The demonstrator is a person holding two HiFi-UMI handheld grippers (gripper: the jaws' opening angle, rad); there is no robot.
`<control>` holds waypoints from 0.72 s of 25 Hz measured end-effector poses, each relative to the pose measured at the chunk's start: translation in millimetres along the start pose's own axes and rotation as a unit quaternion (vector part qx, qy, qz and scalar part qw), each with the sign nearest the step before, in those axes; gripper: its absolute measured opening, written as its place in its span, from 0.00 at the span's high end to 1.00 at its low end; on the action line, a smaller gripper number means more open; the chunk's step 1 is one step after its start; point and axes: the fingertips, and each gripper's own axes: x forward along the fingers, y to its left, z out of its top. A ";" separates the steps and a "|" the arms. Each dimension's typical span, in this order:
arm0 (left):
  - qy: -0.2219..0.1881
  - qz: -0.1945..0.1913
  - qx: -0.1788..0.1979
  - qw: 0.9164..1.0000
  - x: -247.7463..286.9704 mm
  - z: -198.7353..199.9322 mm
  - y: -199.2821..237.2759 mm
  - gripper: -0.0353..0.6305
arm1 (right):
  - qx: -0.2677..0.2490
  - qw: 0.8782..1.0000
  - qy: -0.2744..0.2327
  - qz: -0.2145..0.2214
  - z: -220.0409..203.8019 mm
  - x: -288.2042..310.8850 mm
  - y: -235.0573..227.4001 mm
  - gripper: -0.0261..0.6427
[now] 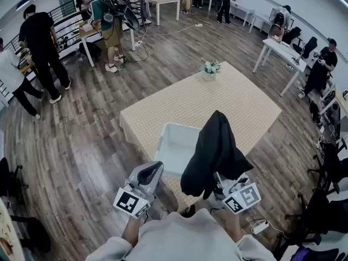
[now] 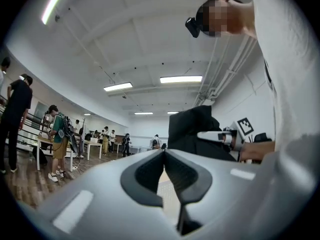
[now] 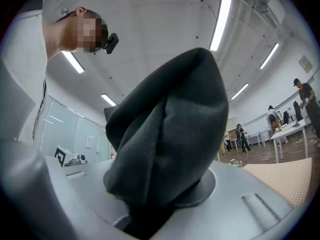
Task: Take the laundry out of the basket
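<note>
Two hand-held grippers are raised at the near edge of a bench [image 1: 244, 105] covered in a pale checked cloth, in a wide room with a wooden floor. At left, the left hand-held gripper [image 1: 153, 171] sits just off the bench's near left corner. Its jaws are pressed together with nothing between them, and it points up toward the ceiling lights. Just beside it, a white laundry basket [image 1: 169, 130] stands on the bench at the near edge, and the part of its inside that shows is bare. To the right, a black garment [image 1: 215, 148] stands bunched above the bench's near edge and overlaps the basket's right side in the head view. Whether it touches the rim cannot be told. The right hand-held gripper [image 1: 224, 186] has its jaws clamped on this garment's lower folds, and the cloth drapes over and hides most of them. A small pot of flowers [image 1: 210, 69] stands at the bench's far edge. Several people [image 1: 41, 45] stand at other tables [image 1: 280, 49] around the room.
</note>
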 end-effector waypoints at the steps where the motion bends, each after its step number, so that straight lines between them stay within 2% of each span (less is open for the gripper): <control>1: -0.005 -0.003 -0.001 1.000 -8.0 3.7 -1.8 0.93 | -0.005 1.000 -0.005 -0.002 6.1 -5.3 10.3 0.76; 8: -0.019 -0.013 -0.009 1.000 -50.7 12.6 -26.8 0.93 | -0.022 1.000 0.014 -0.004 2.1 -42.1 63.6 0.76; 18: -0.021 -0.008 -0.010 1.000 -85.9 17.9 -88.3 0.93 | -0.006 1.000 0.001 0.024 8.4 -106.0 99.3 0.76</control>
